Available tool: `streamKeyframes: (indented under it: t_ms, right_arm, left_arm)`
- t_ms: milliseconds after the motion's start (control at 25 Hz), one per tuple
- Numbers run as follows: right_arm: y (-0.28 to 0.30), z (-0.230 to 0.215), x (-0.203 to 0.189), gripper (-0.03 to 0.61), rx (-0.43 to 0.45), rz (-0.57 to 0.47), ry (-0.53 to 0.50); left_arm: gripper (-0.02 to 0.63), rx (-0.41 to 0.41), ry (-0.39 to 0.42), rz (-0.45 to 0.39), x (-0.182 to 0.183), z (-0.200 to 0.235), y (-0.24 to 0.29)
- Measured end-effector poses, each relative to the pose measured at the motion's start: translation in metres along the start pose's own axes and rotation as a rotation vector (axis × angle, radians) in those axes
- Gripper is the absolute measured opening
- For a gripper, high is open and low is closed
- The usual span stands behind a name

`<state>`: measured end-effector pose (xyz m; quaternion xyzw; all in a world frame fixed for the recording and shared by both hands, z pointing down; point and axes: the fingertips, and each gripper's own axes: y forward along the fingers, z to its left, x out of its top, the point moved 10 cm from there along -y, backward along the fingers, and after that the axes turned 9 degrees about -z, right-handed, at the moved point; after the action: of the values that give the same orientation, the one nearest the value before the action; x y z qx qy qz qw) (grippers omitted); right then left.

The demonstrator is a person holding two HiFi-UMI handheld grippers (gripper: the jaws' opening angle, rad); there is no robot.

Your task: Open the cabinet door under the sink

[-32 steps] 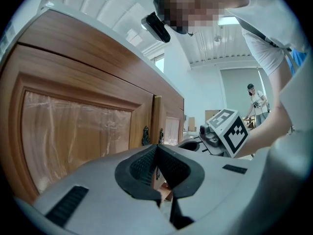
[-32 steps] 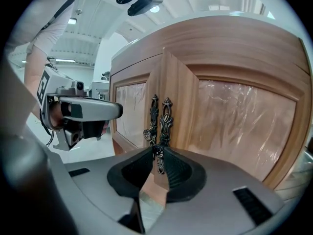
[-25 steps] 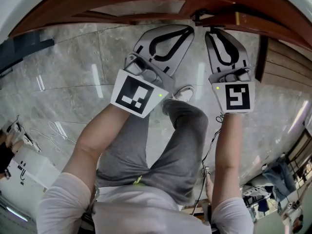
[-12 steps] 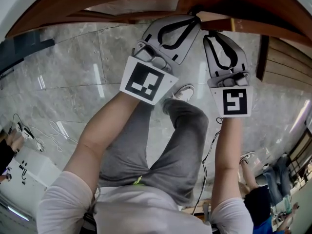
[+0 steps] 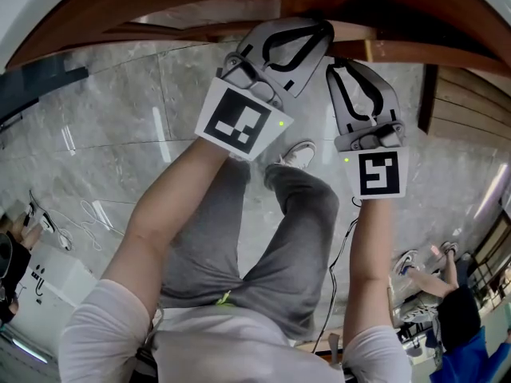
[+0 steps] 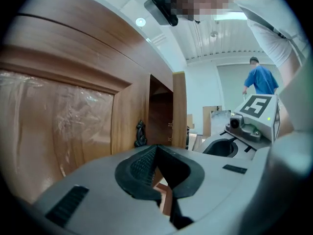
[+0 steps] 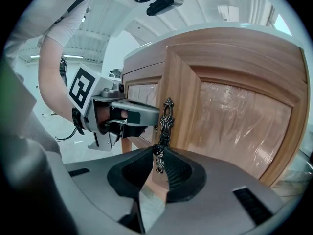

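Note:
The wooden cabinet's right door stands ajar, its free edge turned toward me. My right gripper is shut on the lower knob of that door's dark ornate handle. In the head view the right gripper sits just below the swung door. My left gripper reaches into the gap between the doors, jaw tips together. Its own view shows the tips meeting, the left door with its handle shut, and the open door edge. The cabinet's inside is dark.
Grey marble floor lies below the cabinet. My leg and white shoe stand close under the grippers. Cables trail at the left. A person in blue is at the lower right.
The right gripper has drawn back from the cabinet with the handle and the right door has swung out. The left gripper has moved forward into the gap between the doors.

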<state>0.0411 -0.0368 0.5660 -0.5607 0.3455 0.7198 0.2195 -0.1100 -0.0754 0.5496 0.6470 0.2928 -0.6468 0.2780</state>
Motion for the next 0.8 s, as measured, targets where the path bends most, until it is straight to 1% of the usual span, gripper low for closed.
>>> streamKeyframes:
  t_ms: [200,440,520,600,720,800]
  right_arm:
    - [-0.012,0.002,-0.004,0.084,0.042,0.027,-0.033]
    - [-0.020,-0.002,-0.009,0.086,0.049,0.030,-0.023]
    - [-0.021,-0.003,-0.010,0.086,0.051,0.034,-0.016]
    - [-0.018,-0.003,-0.009,0.086,0.046,0.041,-0.008]
    - [-0.021,-0.004,-0.009,0.086,0.020,0.019,0.022]
    - [-0.028,-0.005,-0.011,0.086,-0.007,-0.005,0.047]
  left_arm:
    - [0.006,-0.033,0.025,-0.001,-0.001,-0.008,0.001]
    - [0.006,-0.048,0.033,-0.013,-0.001,-0.014,0.008]
    - [0.006,-0.060,0.061,-0.003,-0.001,-0.015,0.008]
    - [0.006,-0.060,0.079,-0.008,0.000,-0.013,0.007]
    - [0.006,-0.049,0.053,-0.031,0.000,-0.017,0.008]
    - [0.005,-0.064,0.053,-0.037,0.001,-0.023,0.012]
